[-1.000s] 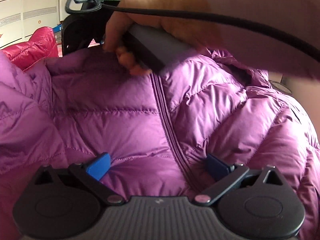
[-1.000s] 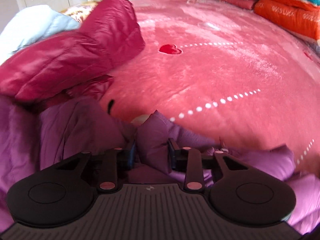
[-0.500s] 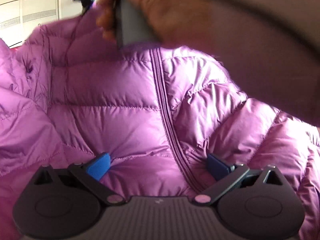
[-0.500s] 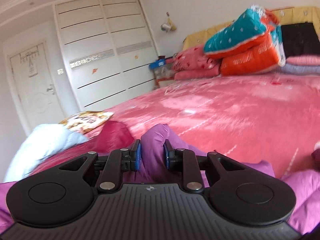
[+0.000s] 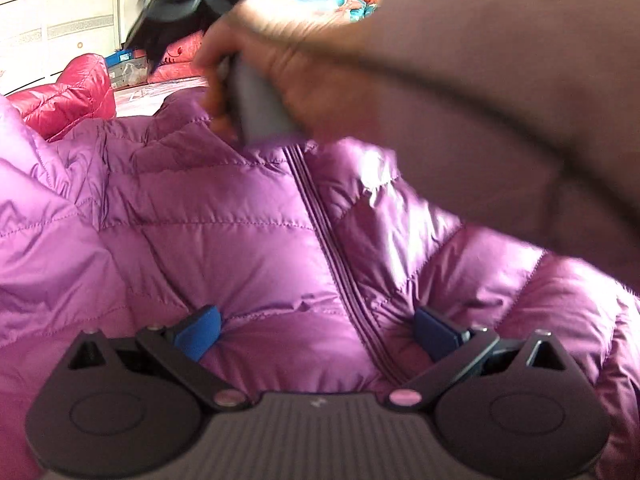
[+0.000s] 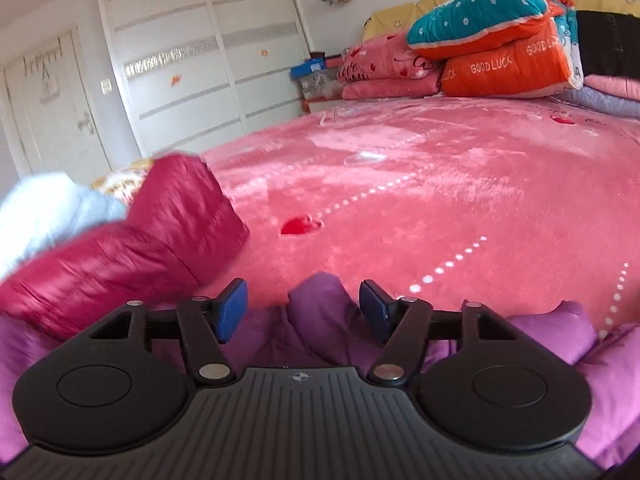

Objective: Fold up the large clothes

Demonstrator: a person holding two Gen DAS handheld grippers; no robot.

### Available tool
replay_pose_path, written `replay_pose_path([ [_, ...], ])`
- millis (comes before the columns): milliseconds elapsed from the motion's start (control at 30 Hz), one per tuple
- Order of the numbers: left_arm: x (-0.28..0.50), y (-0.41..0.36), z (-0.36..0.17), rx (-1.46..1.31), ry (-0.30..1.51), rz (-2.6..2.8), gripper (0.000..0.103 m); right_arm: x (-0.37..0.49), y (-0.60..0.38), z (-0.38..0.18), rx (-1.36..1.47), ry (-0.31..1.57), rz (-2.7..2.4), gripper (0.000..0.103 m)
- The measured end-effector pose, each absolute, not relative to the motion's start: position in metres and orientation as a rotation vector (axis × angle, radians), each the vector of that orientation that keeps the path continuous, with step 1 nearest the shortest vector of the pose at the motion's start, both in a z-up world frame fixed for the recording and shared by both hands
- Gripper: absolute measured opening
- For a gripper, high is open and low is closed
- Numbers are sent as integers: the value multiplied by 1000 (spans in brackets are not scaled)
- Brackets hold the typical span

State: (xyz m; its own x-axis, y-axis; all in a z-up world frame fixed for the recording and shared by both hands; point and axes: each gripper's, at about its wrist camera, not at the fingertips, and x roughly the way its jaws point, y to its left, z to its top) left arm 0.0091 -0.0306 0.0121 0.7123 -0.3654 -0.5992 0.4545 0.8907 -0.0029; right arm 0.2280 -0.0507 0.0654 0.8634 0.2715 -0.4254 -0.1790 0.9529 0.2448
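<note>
right tongs (image 6: 303, 312) opening, fold between | left tongs (image 5: 316, 330) wide on purple jacket (image 5: 240, 240)

The right gripper (image 6: 303, 312) has its jaws opening, and a bunched fold of the purple jacket (image 6: 320, 308) stands between them, touching neither blue pad. More purple fabric spreads under and to both sides of the jaws. Left of the jaws lies a crimson puffy jacket (image 6: 136, 248). Ahead stretches a pink bedspread (image 6: 440, 184), with stacked quilts (image 6: 500, 44) far beyond, to the right.

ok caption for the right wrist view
Right gripper, jaws opening around a purple jacket fold, on a pink bed.
</note>
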Motion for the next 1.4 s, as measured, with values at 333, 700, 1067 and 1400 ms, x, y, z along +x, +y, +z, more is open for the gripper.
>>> replay_pose_path([
  [333,9,-30,11,151,629,-453,102,180,-115,71,122,521,10,83],
  [700,6,-35,7,167,624,-448,102,194,-118,-12,12,643,-6,75],
  [1067,8,-34,6,157,622,-455,102,193,-127,-7,32,608,-16,86],
  [1400,9,-30,6,132,617,-465,103,127,-141,40,51,629,-67,103],
])
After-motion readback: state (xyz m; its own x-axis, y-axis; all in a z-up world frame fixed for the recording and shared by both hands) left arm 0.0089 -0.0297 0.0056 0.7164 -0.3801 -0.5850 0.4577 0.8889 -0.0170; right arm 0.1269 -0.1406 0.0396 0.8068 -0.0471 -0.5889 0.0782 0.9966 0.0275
